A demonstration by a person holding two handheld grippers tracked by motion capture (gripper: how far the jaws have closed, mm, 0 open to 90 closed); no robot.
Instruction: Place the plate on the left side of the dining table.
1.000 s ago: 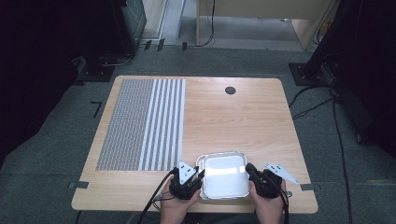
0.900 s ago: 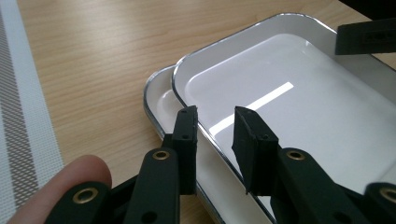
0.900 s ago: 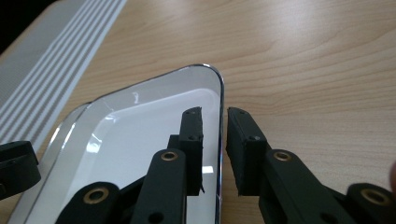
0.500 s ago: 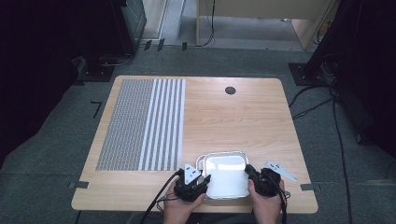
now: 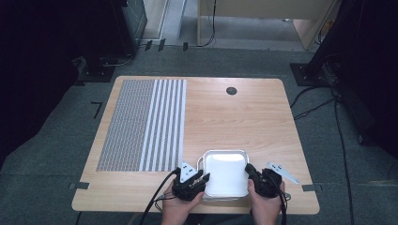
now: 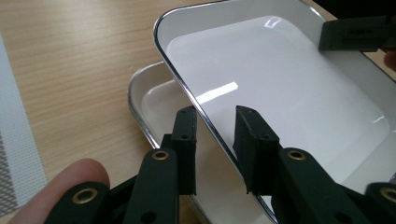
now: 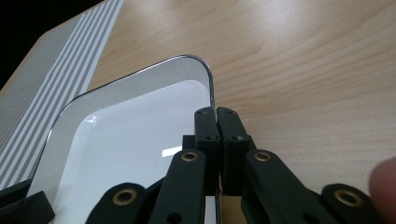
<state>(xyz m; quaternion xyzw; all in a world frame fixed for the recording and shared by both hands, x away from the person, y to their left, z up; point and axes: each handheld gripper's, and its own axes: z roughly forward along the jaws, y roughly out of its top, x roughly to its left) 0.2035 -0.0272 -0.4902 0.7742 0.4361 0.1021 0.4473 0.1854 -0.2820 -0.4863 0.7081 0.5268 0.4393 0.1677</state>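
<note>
Two white trays with chrome rims lie stacked near the table's front edge. The upper tray sits tilted above the lower tray. My right gripper is shut on the upper tray's right rim. My left gripper straddles that tray's left rim. Its jaws have just been closing, and a gap still shows beside the rim between them. The right gripper's jaw shows across the tray.
A grey-and-white striped mat covers the wooden table's left part. A dark round hole sits near the far edge. Cables trail from both grippers over the front edge. Dark floor and furniture legs surround the table.
The left gripper has shifted slightly toward the front edge along the tray's left side. The right gripper and the trays have hardly moved.
</note>
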